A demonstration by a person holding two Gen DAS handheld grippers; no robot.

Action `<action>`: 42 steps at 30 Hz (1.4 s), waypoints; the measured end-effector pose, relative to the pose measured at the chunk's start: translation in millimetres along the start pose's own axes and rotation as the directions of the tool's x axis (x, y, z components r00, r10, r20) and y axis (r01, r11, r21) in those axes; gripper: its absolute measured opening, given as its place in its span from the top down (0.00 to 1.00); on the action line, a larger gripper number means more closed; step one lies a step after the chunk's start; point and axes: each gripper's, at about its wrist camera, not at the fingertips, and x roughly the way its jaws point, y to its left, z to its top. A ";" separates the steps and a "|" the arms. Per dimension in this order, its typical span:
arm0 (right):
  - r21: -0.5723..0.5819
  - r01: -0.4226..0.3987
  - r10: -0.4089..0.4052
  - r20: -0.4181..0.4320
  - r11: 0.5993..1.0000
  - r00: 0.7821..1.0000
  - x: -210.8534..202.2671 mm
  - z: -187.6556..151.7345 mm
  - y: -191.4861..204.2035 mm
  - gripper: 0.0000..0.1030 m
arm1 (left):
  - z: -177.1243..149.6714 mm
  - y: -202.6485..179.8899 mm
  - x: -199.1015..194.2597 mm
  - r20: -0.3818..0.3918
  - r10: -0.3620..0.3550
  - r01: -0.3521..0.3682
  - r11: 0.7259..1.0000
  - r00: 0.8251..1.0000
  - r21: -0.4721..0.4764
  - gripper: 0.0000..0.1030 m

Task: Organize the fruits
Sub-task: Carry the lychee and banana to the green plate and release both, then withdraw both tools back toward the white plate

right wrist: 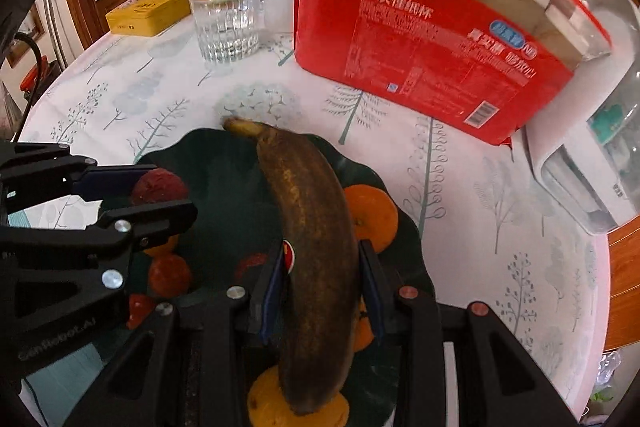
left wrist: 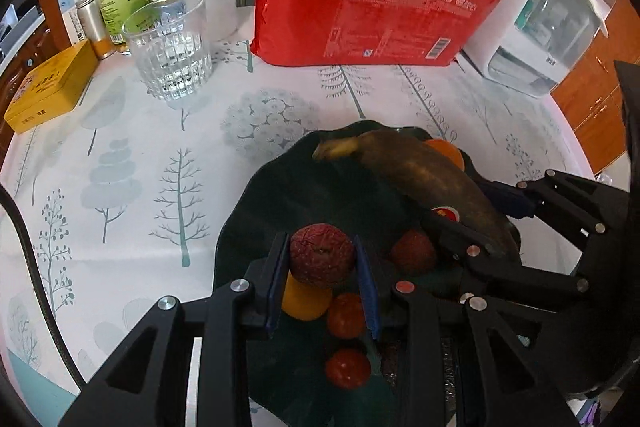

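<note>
Closest to the lens, the left hand-held gripper (left wrist: 322, 259) pinches a dark red wrinkled fruit (left wrist: 322, 253) above the dark green plate (left wrist: 280, 187) on the tabletop (left wrist: 160, 147). To its right, the right hand-held gripper (right wrist: 322, 279) clamps the brown banana (right wrist: 316, 227) over the same plate, beside an orange (right wrist: 374, 217).

**Bright table, dark plate, bent edges**

Daylight washes my tablecloth (left wrist: 132, 131) evenly, with soft shadows. Glare sits on the red package (right wrist: 420, 39) and the glass (left wrist: 170, 47). My fisheye views bow hard at the black rims; the banana (right wrist: 316, 247) looks slightly smeared.
</note>
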 end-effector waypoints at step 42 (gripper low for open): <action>0.318 -0.117 0.069 0.156 0.941 0.985 -125.5 -52.2 -31.4 0.50 | -41.8 -16.1 -148.4 0.148 0.086 -0.080 0.996 0.985 -0.044 0.08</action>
